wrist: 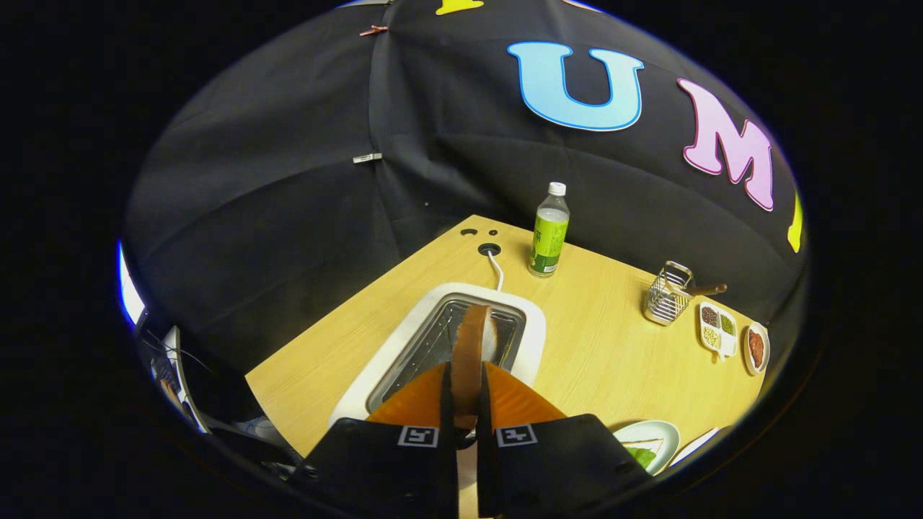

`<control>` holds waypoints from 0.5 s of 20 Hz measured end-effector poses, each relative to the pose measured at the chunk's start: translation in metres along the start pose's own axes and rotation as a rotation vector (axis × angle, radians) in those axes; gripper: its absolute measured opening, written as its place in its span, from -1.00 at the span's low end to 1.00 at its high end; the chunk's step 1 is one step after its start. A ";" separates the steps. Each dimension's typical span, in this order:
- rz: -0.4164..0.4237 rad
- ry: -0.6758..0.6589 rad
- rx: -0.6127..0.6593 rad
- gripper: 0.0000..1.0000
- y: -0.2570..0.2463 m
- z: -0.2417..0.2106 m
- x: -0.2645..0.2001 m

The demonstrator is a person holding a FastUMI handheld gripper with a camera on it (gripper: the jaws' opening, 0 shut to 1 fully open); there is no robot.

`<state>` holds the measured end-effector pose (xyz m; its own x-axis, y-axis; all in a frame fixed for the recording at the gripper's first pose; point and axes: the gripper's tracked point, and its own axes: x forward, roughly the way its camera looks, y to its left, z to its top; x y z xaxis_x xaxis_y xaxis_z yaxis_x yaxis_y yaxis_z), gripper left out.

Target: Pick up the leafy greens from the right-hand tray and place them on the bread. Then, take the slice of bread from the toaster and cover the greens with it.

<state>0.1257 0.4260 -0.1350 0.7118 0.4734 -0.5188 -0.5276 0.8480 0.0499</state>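
Gripper view, tool: the tool [461,404] points down over the toaster, its two fingers drawn narrow and pressing from both sides on a slice of bread [472,346] held upright on edge between them.
Gripper view, slice of bread: brown crust faces the camera and a pale crumb face shows on one side; its far end reaches over the toaster's slot, so it appears just lifted from it or still partly inside. The edge-on hold suits a slice that stands in a narrow slot.
Gripper view, toaster: the white toaster [530,324] lies just ahead of the fingers, its metal slot open to the top; a white cord [496,270] runs from it to a hole in the bench.
Gripper view, plate: a pale plate [667,432] sits near the fingers on their right side, carrying a bread slice with leafy greens [640,455] on it, so the greens step looks done and the plate is close for covering.
Gripper view, bench: a light wooden bench [613,346] carries a green-labelled bottle [549,231] beyond the toaster, and well to the right a wire holder [667,294], a divided dish of beans [718,328] and a small dish [756,347] of something red.
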 end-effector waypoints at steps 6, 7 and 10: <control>0.034 -0.079 0.037 -0.75 -0.010 0.038 -0.037; 0.036 -0.097 0.046 -0.75 -0.012 0.046 -0.043; 0.054 -0.129 0.073 -0.75 -0.015 0.061 -0.059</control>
<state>0.1199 0.3997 -0.0525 0.7393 0.5417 -0.4000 -0.5352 0.8332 0.1390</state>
